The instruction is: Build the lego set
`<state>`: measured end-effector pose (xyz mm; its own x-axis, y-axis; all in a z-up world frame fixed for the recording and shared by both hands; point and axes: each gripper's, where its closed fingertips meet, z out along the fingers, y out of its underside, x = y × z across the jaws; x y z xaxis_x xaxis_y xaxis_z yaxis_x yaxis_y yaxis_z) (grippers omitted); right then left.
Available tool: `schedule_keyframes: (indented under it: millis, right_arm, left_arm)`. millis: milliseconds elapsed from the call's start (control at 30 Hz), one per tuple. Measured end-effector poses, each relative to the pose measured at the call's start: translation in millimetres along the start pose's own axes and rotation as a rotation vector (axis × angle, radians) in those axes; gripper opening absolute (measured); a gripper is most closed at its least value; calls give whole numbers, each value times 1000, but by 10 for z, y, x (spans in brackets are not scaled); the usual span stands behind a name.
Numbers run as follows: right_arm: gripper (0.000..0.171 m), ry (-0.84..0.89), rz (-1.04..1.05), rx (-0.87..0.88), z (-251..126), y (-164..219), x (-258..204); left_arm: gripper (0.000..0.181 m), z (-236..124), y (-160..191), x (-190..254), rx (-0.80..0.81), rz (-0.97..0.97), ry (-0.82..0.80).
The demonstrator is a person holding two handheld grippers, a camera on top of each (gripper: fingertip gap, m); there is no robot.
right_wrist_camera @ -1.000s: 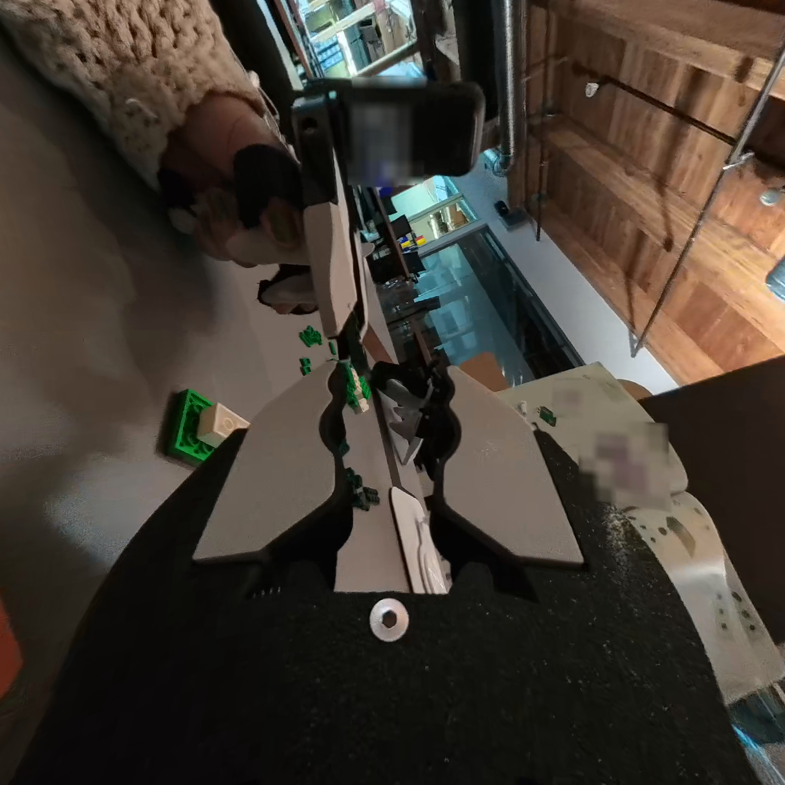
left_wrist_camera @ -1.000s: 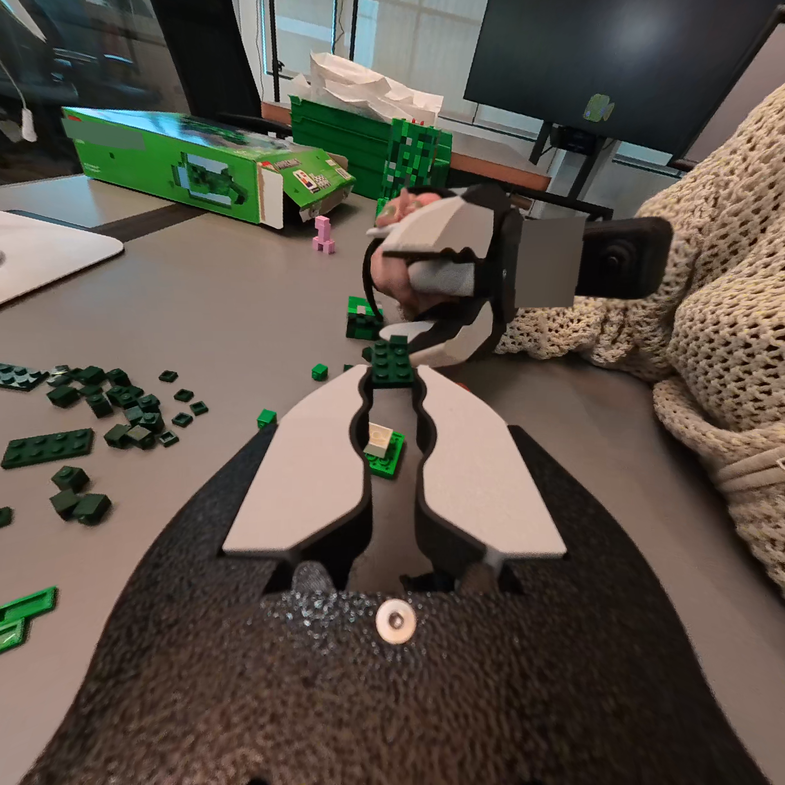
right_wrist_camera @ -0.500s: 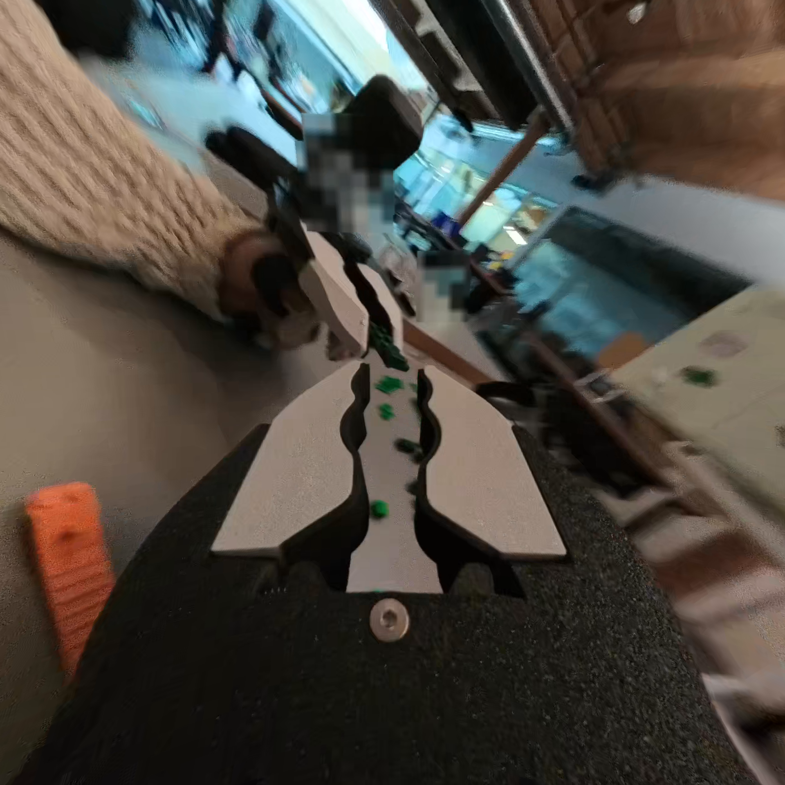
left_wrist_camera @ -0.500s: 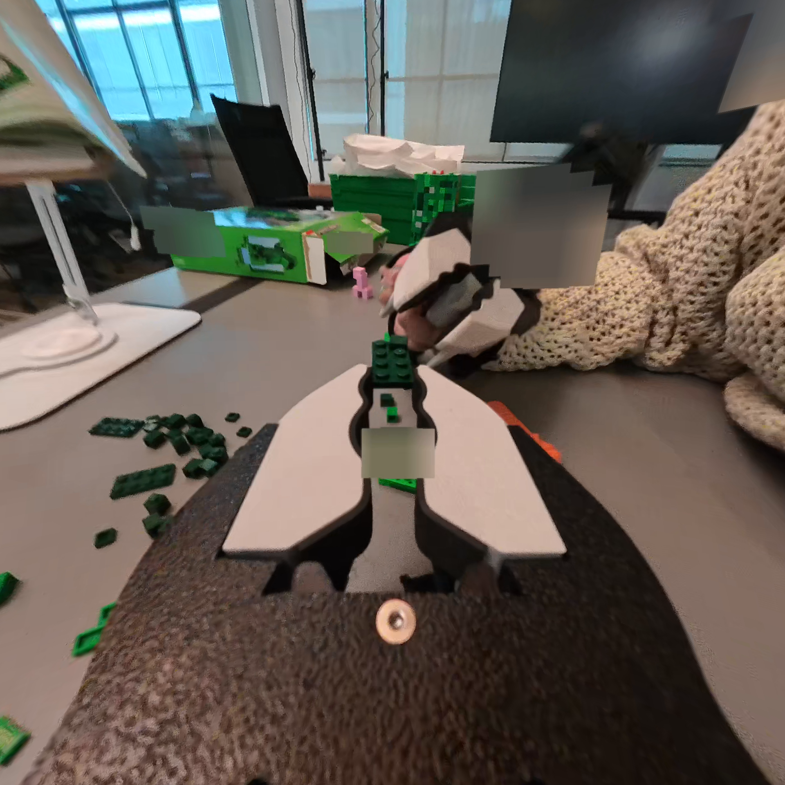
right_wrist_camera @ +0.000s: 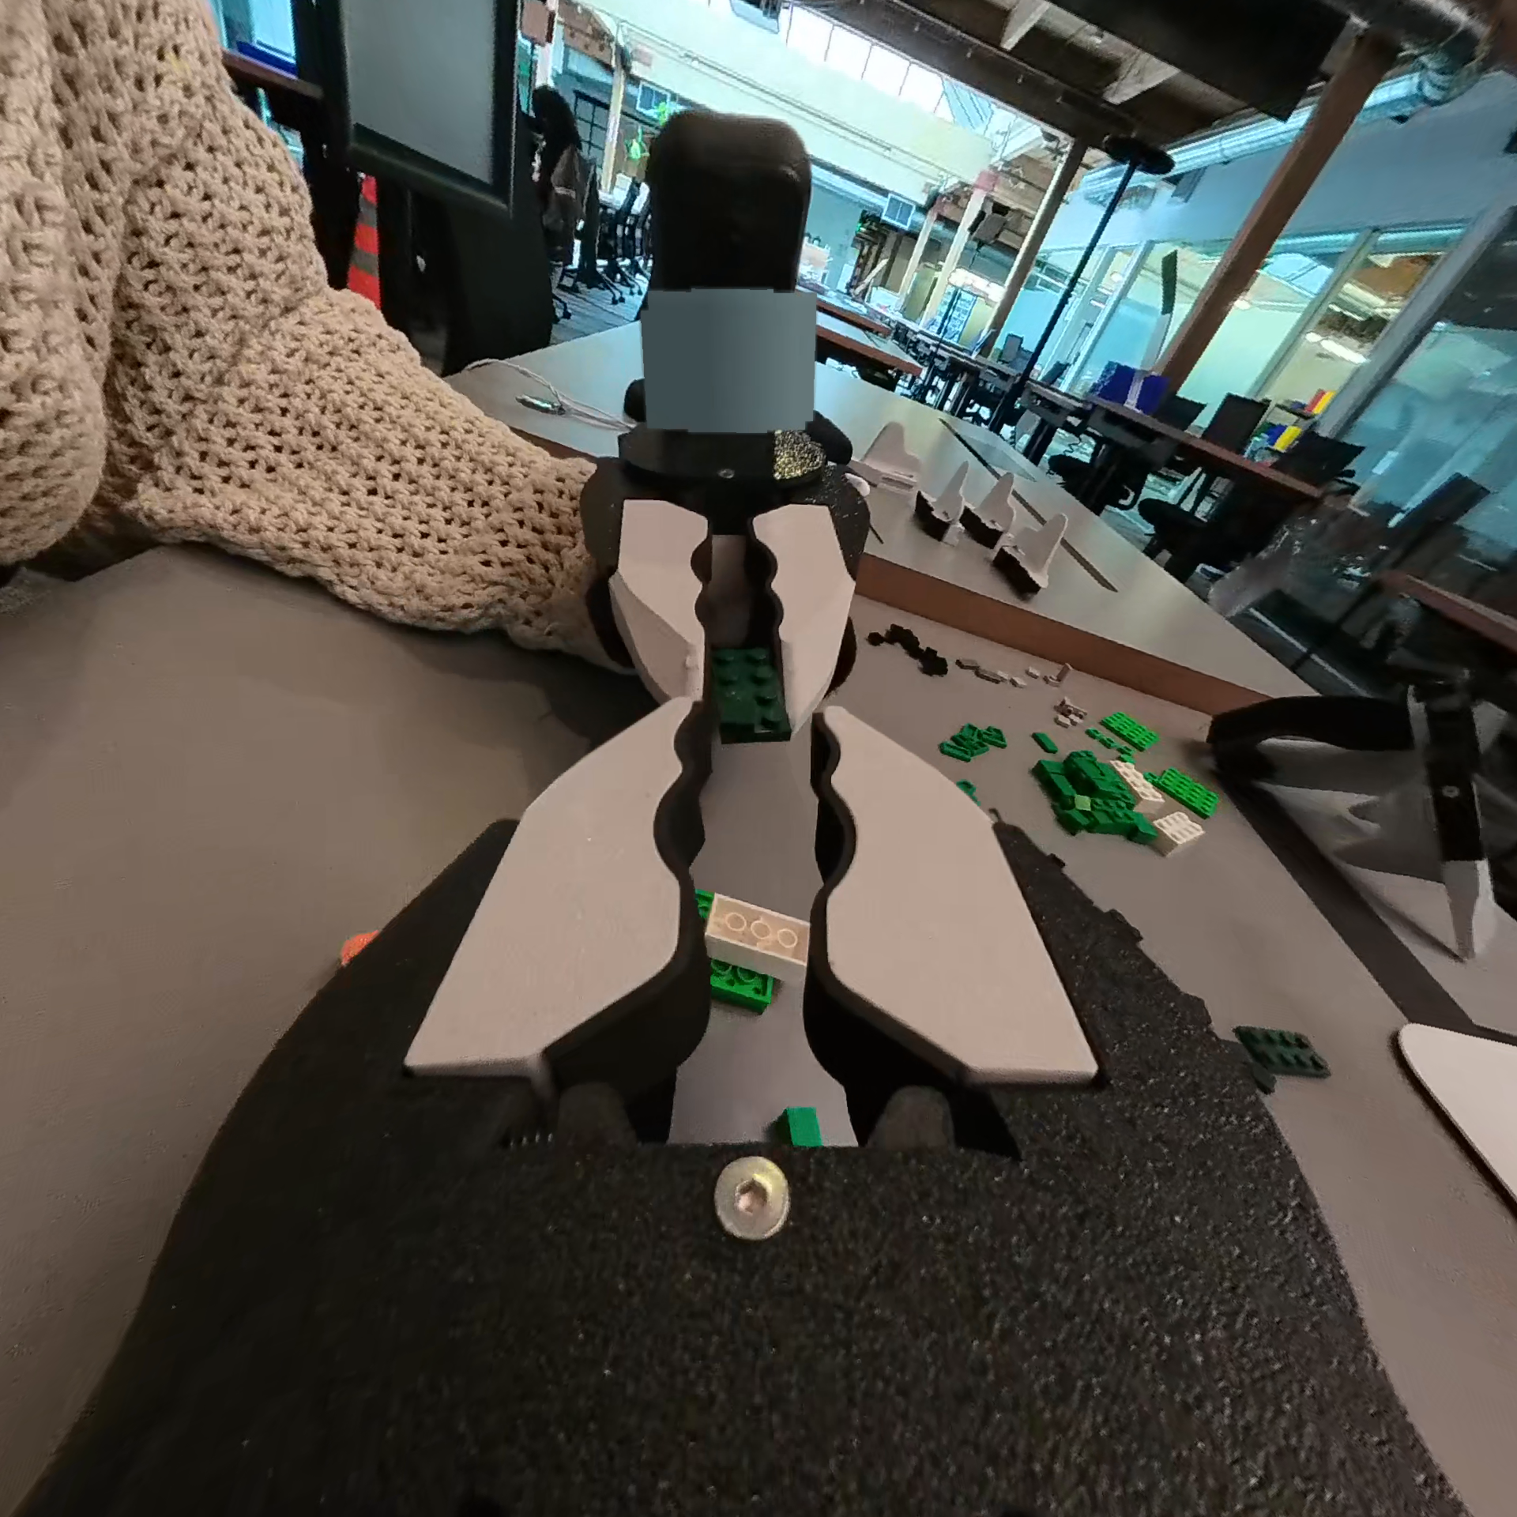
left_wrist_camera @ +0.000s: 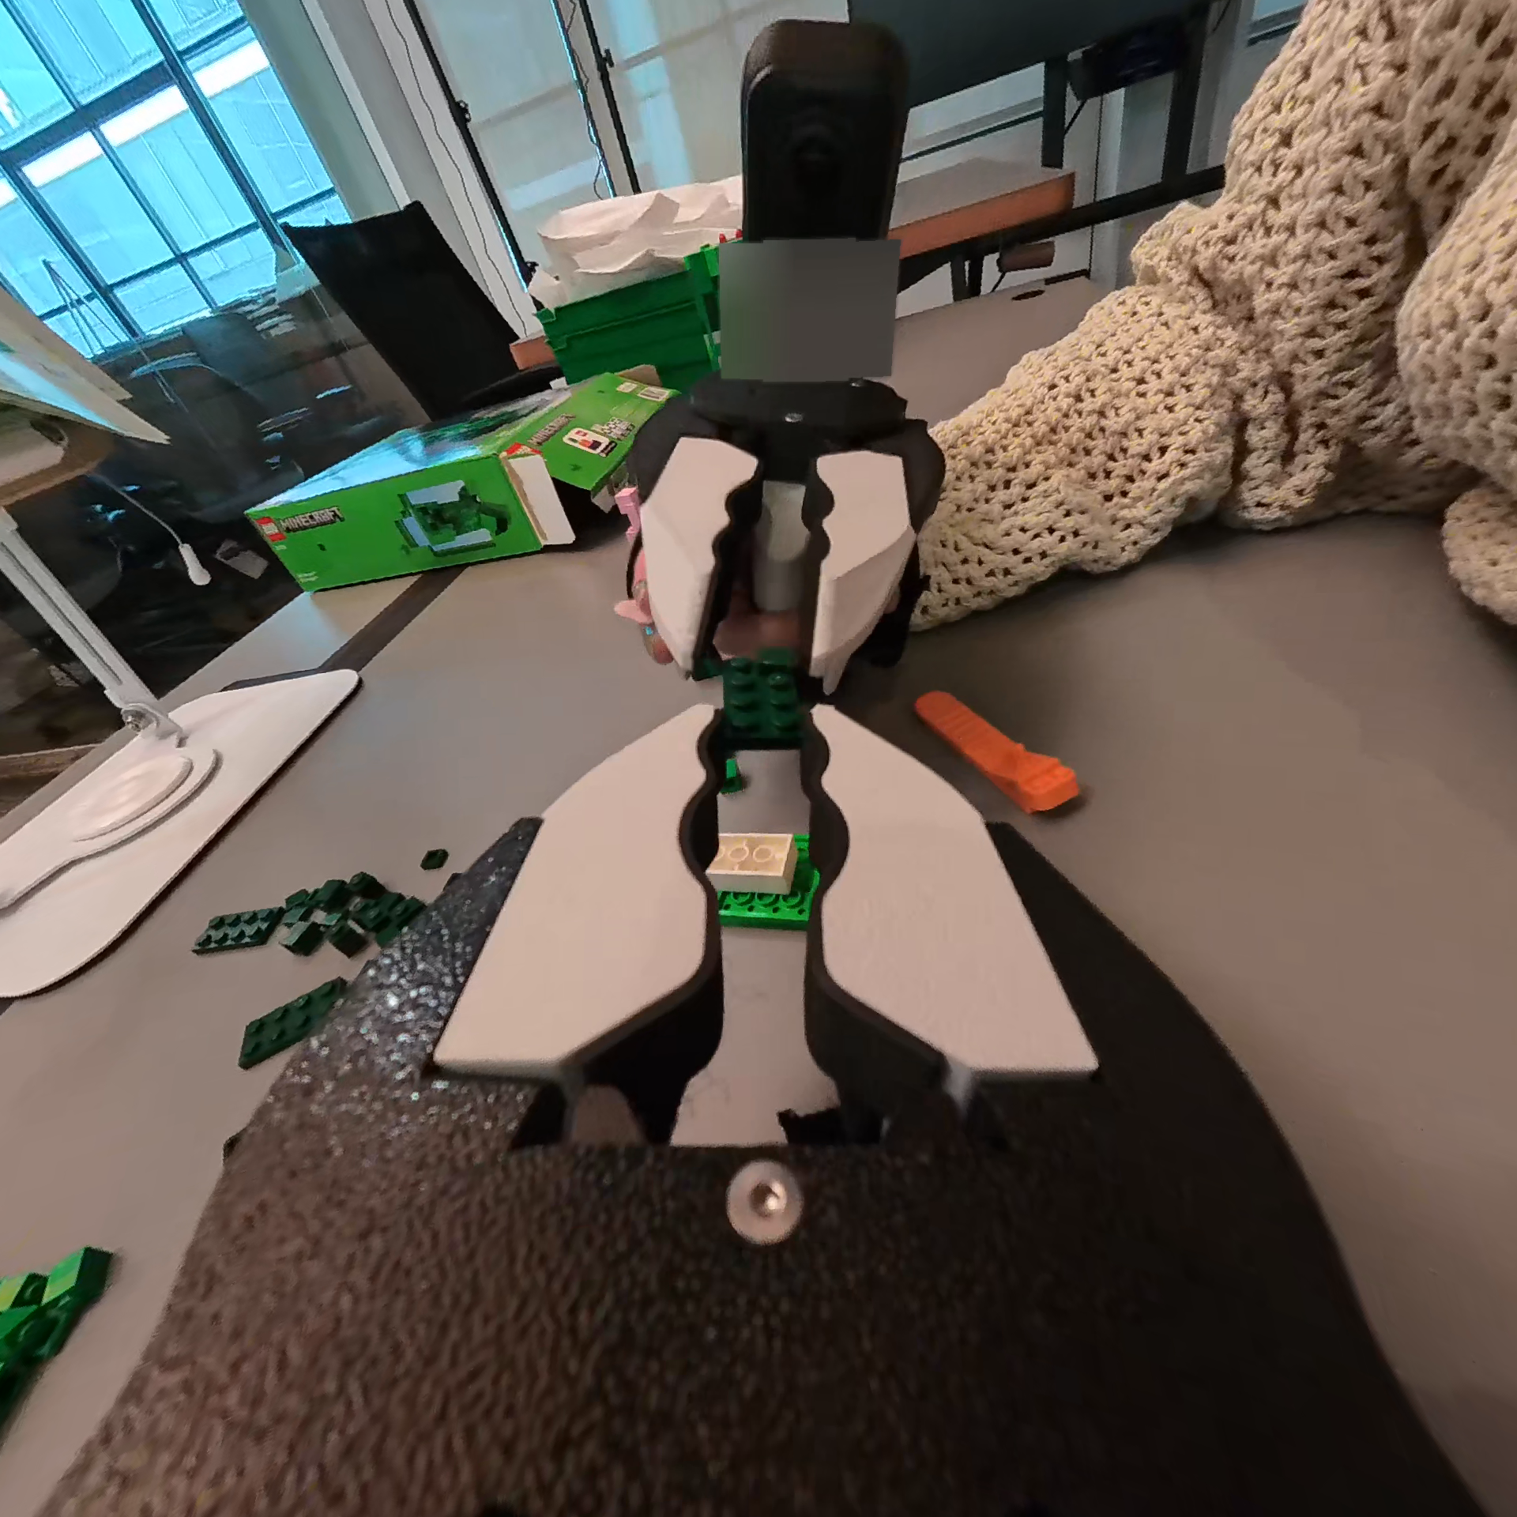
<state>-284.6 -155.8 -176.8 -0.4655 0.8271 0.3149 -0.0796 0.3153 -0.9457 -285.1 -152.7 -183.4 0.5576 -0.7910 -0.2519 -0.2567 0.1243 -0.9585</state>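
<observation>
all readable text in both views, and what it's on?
I don't copy out writing, so here is what bears it.
Green box, long side: a brand logo and title print, large enough to read.
Its open end flap: small print and icons, too small to read.
Right wrist view: nothing readable.

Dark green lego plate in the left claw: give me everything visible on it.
The dark green studded lego plate is a thin, glossy plastic rectangle, two studs wide, about four rows showing. It is held in the air above the grey table, tilted, pinched at its long edges by the left claw. The right claw faces it, open, tips close around its far end; contact cannot be told.
</observation>
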Motion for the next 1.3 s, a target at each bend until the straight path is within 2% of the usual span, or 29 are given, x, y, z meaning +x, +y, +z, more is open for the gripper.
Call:
schedule_keyframes:
  millis: [300,1300]
  right_arm:
    - [16,-53,-11,-7,6,7,-57]
    - [16,-136,14,-5,-8,-11,-98]
  left_arm:
    - [17,5,5,50,-7,15,32]
    - [17,3,8,114,-10,24,82]
